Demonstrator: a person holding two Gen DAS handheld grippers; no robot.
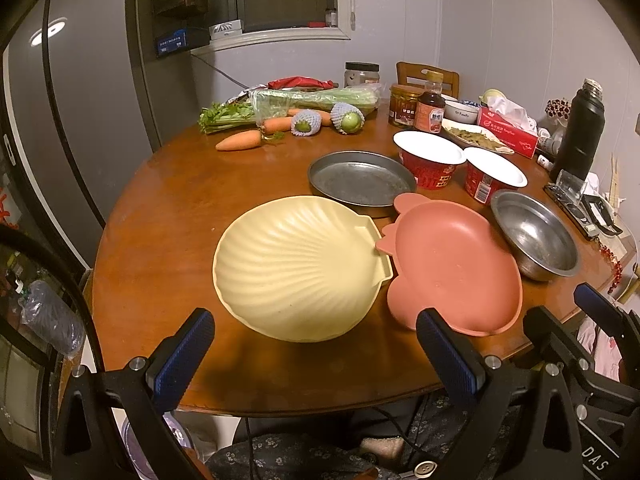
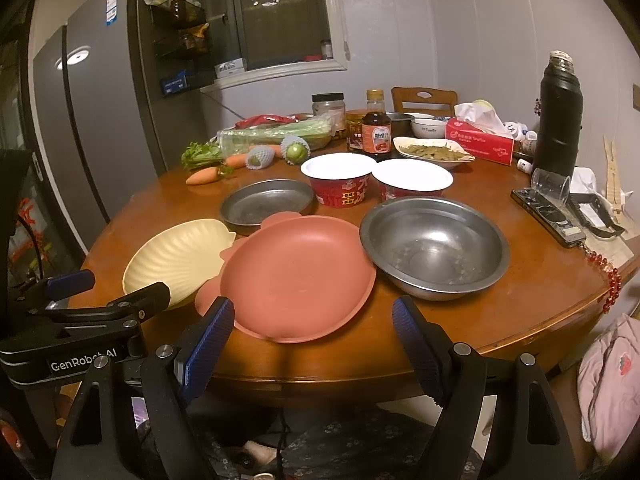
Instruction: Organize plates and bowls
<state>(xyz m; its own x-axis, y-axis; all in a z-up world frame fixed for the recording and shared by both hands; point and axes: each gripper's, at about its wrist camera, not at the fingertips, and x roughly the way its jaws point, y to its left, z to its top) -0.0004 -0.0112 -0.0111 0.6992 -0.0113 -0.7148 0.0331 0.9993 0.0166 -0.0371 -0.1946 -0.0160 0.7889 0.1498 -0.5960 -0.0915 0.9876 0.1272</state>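
Plates lie just ahead of us — shell plate point(image 1: 298, 268) before our left gripper point(image 1: 316, 344), pink plate point(image 2: 296, 276) before the right gripper point(image 2: 314, 326). Both grippers gape, holding nothing.

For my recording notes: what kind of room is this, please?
Most likely a home kitchen or dining corner: a round wooden table holds carrots and a sauce bottle, with a tall grey fridge beside it.

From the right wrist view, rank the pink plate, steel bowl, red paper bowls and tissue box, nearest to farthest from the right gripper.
1. Pink plate, just ahead of the right gripper.
2. Steel bowl, ahead-right.
3. Red paper bowls, mid-table.
4. Tissue box, far right.
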